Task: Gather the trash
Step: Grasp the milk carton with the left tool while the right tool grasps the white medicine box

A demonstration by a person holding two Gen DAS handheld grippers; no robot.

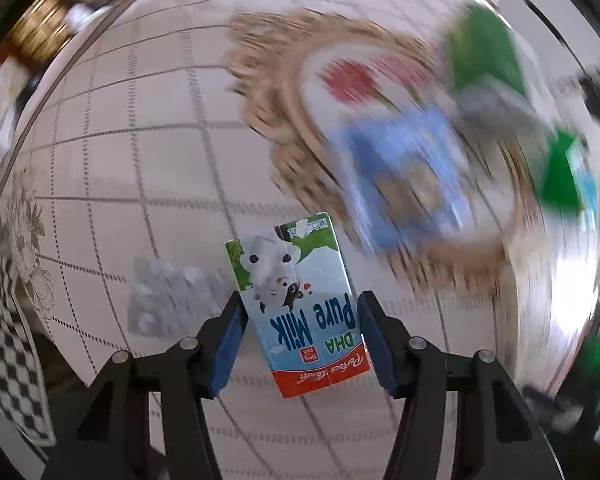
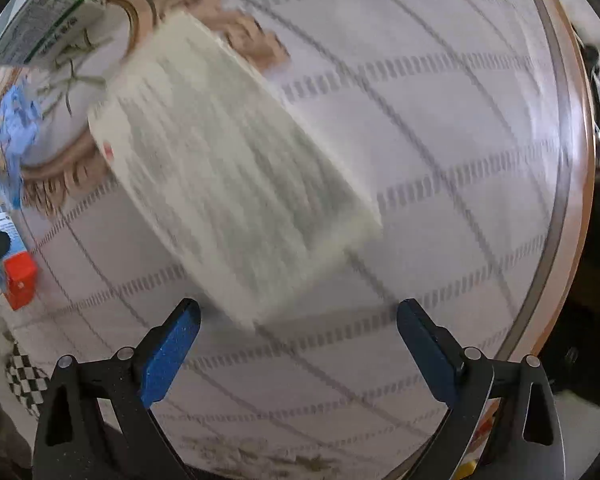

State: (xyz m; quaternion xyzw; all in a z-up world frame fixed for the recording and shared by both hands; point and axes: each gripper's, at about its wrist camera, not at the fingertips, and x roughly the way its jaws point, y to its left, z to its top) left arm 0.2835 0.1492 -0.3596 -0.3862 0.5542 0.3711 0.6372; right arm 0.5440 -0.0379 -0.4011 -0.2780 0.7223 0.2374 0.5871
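- The round table [image 2: 460, 128] carries everything; its cloth is pale with a printed grid of grey lines, smooth and flat, so cartons can slide on it.
- A woven mat with a frilled tan rim [image 1: 260, 92] lies toward the table's far side, holding blurred wrappers, blue and green.
- A flat white box [image 2: 228, 168], stiff card with square edges, lies near the table's middle, ahead of the right gripper [image 2: 298, 344], whose fingers stand wide with nothing between them.
- The milk carton [image 1: 300, 308], glossy printed card, slim and rectangular, sits between the pads of the left gripper [image 1: 300, 344], near the table's near edge.
- Those fingers stand narrow against the carton's long sides and appear to hold it.
- To do this step well, I judge: squeeze on the flat faces, gently, since thin card dents; lift straight up.
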